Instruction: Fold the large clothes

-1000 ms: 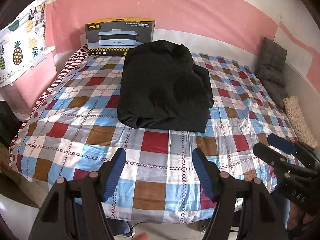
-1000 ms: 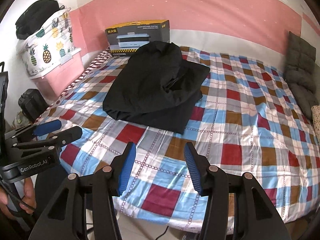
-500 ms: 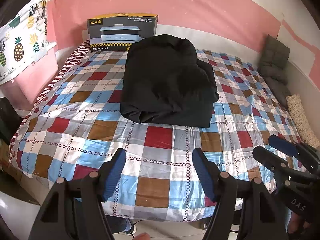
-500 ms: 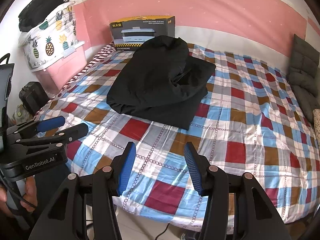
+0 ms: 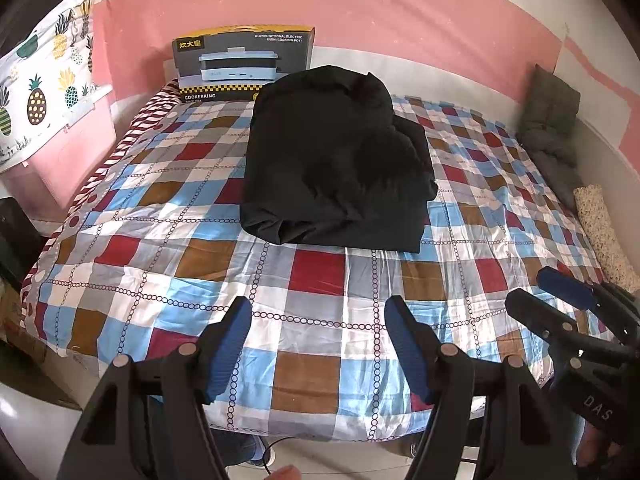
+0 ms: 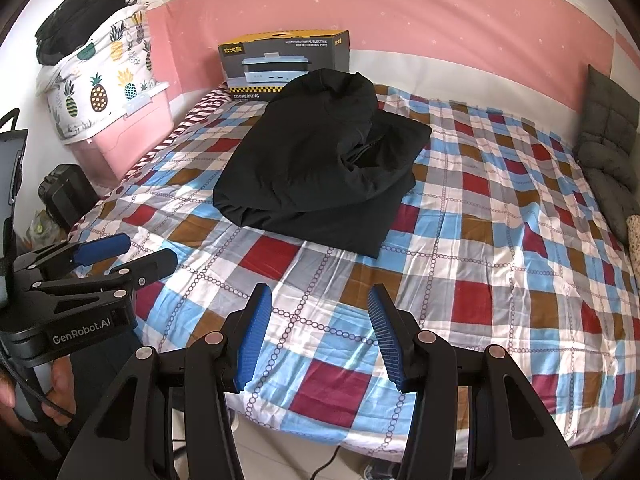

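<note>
Checked bedding covers the whole bed, red, blue, brown and grey squares, with the pink-and-white wall behind it. Nearest to me, at the foot of the bed, the left gripper hangs over the bed's near edge with its blue pads standing wide apart and nothing between them. Just to its right the right gripper does the same — jaws parted, a little narrower, empty. Both point down at bare quilt, well short of the clothing.

Further up, in the middle of the bed and towards its far end, lies the black garment. It looks already folded into a thick, lumpy bundle, with a flatter layer sticking out beneath on the right side. My guess is that the folding is nearly or fully done.

What could go wrong from here comes mostly from that bulk. If either gripper pinches only the top layer, the bundle may peel open and the fold is lost. The fabric is dark and its edges are hard to read, so a grab could easily catch the wrong layer — or a pinch of the quilt beneath. Dragging it would also rumple the bedding.

Beyond it a cooker box stands against the wall, just beside the garment's far end; a push that way could knock it. Grey cushions sit far right.
</note>
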Motion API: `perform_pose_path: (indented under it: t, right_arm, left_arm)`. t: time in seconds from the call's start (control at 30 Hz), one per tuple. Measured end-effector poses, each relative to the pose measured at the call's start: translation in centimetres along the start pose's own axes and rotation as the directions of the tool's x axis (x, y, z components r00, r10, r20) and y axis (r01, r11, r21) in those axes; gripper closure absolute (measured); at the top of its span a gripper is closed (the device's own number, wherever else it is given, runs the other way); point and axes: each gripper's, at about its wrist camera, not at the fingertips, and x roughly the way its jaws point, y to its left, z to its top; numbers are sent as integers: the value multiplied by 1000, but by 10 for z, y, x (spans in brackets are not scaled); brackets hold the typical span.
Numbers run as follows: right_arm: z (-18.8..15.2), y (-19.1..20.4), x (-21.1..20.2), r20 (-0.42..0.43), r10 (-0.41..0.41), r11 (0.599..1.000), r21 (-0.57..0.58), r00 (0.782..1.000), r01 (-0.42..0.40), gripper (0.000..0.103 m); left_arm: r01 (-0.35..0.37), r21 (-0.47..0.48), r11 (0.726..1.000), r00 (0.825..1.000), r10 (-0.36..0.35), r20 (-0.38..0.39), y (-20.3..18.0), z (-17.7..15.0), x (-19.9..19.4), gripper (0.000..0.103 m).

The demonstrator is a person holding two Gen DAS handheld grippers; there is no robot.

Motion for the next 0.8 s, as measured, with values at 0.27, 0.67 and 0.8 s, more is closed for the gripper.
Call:
perform_pose_path:
  t: [0.27,0.67,0.8]
  right_arm:
    - [-1,-1,1,-2,6,1000,1,1000,-6,52]
    - [-3,2,3,-8,7,1000,3,1000,-7,52]
    - [-5,3,3,-8,9,1000,4,1000,-9,52]
  left_arm:
    - [-2,1,1000,1000,2,0,0,0,0,32]
    - [-6,4,1000,1000,6,0,-1,-1,1,32]
    - [-6,4,1000,1000,6,-1,-2,-1,0,32]
